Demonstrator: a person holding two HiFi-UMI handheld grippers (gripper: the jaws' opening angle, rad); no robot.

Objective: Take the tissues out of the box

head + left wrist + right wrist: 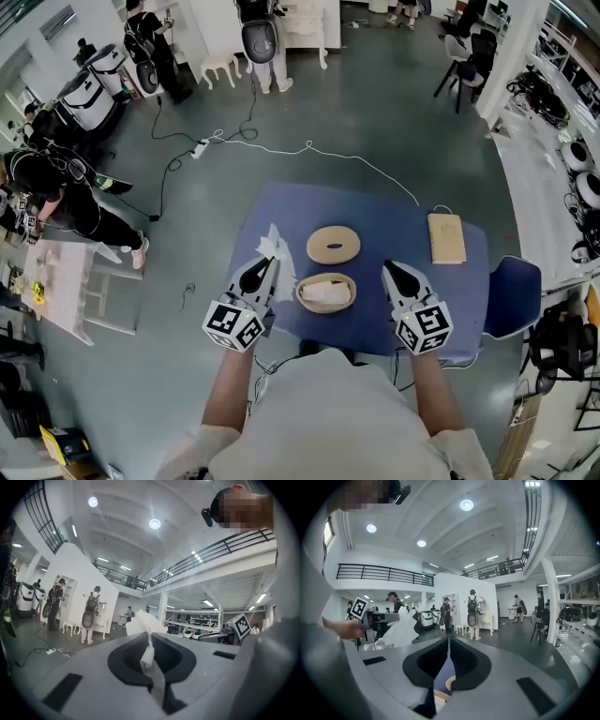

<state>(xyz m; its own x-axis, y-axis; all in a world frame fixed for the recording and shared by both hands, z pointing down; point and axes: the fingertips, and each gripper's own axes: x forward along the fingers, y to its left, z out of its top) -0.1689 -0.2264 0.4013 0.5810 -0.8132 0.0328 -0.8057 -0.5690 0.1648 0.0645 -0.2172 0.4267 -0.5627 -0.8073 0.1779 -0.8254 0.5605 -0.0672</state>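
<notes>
Tissue [275,246]: one, pinched in your left gripper [270,264]; one box [327,309] just right; right gripper [388,270] closed, empty.

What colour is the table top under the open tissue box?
Blue: the table top shows best in the head view.

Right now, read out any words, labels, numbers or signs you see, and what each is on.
No readable text in any view.
Left tongs and right tongs: their cubes show only black-and-white square patterns, no letters or numbers.
Box and lid: plain wood, no print.
</notes>
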